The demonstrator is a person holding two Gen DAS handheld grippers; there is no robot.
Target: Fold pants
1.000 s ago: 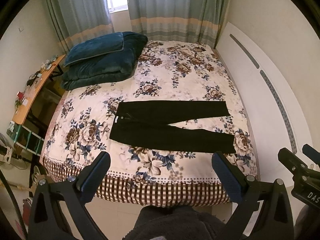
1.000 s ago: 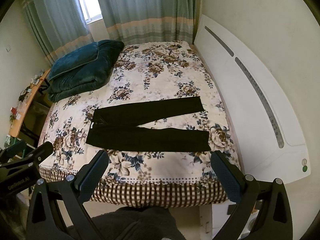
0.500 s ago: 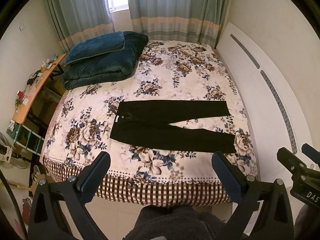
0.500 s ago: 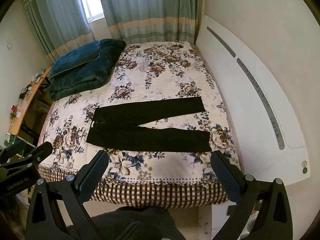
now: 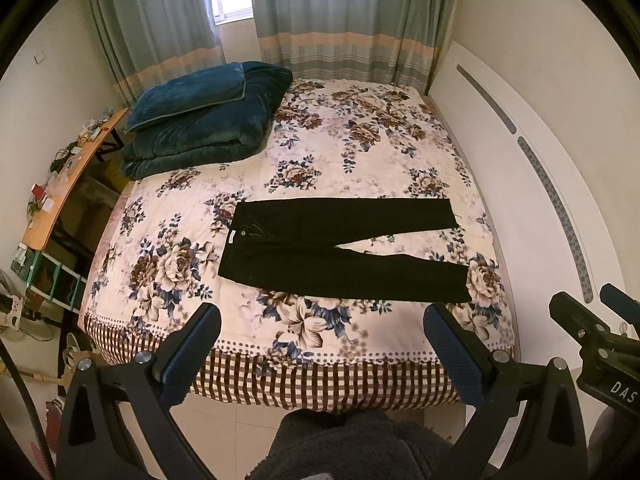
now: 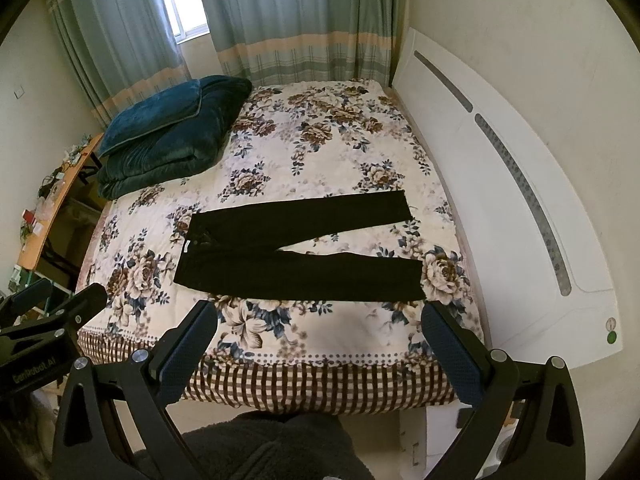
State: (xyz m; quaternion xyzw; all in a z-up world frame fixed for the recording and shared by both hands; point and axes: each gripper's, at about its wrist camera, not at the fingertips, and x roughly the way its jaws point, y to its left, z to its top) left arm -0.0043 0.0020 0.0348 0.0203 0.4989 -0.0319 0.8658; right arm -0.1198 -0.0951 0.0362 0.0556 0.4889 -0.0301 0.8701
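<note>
The black pants (image 5: pixel 340 252) are lying flat and unfolded on the floral bedspread (image 5: pixel 320 152), near the bed's front edge, with the waistband pointing toward 9 o'clock and the two legs spreading apart toward 3 o'clock. The left gripper (image 5: pixel 322 344) is hanging over the floor in front of the bed with its jaws spread wide, gripping nothing and well apart from the pants. The right gripper (image 6: pixel 320 340) is likewise standing wide apart and empty, short of the bed edge; in its own view the nearer pant leg is lying just beyond its fingertips. Nothing is resting on the pants or lying between them and either tool. A folded dark teal blanket (image 5: pixel 200 120) is occupying the bed corner at 10 o'clock, well apart from the garment. A white headboard (image 5: pixel 540 184) is running along the bed at 3 o'clock, and curtains (image 5: pixel 340 20) are hanging at 12 o'clock. A cluttered wooden desk (image 5: pixel 68 184) is standing against the wall at 9 o'clock. A dark fleecy sleeve (image 5: pixel 340 444) is showing at 6 o'clock beneath the left gripper.
</note>
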